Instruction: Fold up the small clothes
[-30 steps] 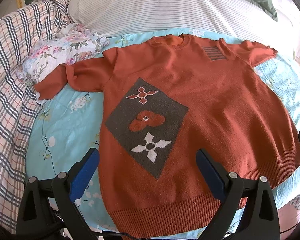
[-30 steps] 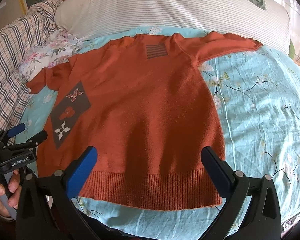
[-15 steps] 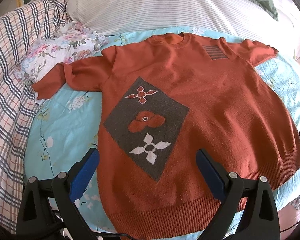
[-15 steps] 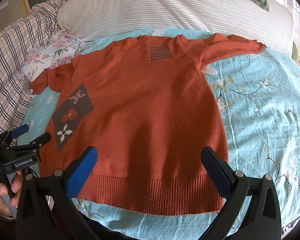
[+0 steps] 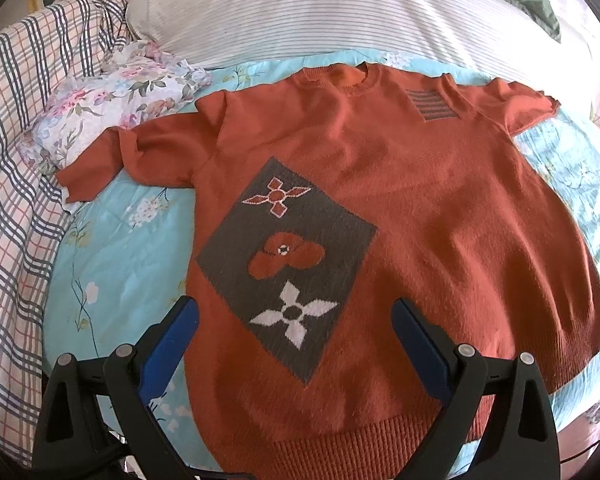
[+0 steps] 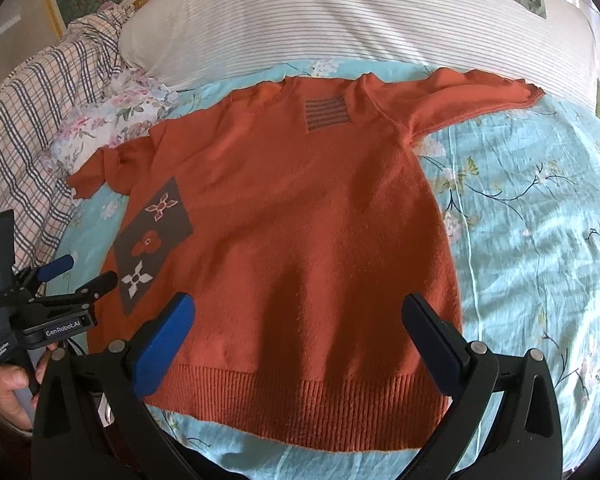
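Sweater: we found one rust-orange knit sweater [image 5: 440,208] lying flat, front up, on the bed, both sleeves spread, ribbed hem nearest us.
Motif: we noted a grey diamond panel [image 5: 288,264] with three flowers low on its front, and a small grey striped patch [image 6: 326,114] by one shoulder.
Bed: we recorded a turquoise floral sheet [image 6: 540,220], a striped white pillow [image 6: 360,12] beyond the collar, a plaid blanket [image 5: 16,184] alongside.
Left gripper [image 5: 294,344]: we held it above the hem, jaws released, grasping nothing.
Right gripper [image 6: 298,336]: we held it likewise above the hem, jaws released and empty.
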The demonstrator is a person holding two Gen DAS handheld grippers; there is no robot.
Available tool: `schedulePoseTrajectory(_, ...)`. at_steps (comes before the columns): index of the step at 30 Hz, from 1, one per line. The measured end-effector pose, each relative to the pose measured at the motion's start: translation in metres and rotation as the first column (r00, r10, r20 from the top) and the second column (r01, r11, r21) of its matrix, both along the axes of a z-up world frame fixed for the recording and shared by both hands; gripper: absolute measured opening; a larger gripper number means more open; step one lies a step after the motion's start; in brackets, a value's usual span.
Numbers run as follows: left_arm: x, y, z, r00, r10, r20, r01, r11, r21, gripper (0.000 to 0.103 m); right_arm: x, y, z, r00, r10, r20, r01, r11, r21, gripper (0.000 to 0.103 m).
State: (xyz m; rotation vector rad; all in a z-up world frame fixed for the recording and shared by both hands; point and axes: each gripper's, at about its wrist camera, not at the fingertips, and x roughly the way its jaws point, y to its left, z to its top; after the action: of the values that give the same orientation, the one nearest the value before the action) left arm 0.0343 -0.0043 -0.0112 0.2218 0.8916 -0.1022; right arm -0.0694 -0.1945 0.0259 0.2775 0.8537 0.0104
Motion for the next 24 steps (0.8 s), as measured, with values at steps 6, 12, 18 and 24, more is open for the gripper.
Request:
schedulePoseTrajectory(6, 0.016, -0.001, 0.005, 1.0, 0.017, 0.016, -0.016, 0.999, -0.038, 0.097, 0.01, -0.026, 0.004, 0.999, -0.03, 0.019, 0.03, 0.999, 0.037, 0.103)
schedulePoseTrajectory(12, 0.04, -0.006, 0.01, 0.999, 0.045, 0.022, -0.043, 0.995, -0.089, 0.097, 0.025, -0.079, 0.01, 0.993, -0.111, 0.039, 0.107, 0.989, 0.098, 0.103)
schedulePoseTrajectory(18, 0.064, -0.014, 0.013, 0.997, 0.07, 0.041, -0.068, 0.997, -0.043, 0.097, 0.043, -0.137, 0.011, 0.979, -0.199, 0.043, 0.191, 0.971, 0.143, 0.094)
schedulePoseTrajectory(24, 0.088, -0.026, 0.011, 0.999, 0.047, 0.011, -0.047, 0.998, -0.035, 0.097, 0.081, -0.225, 0.009, 0.944, -0.326, 0.047, 0.311, 0.929, 0.198, 0.065)
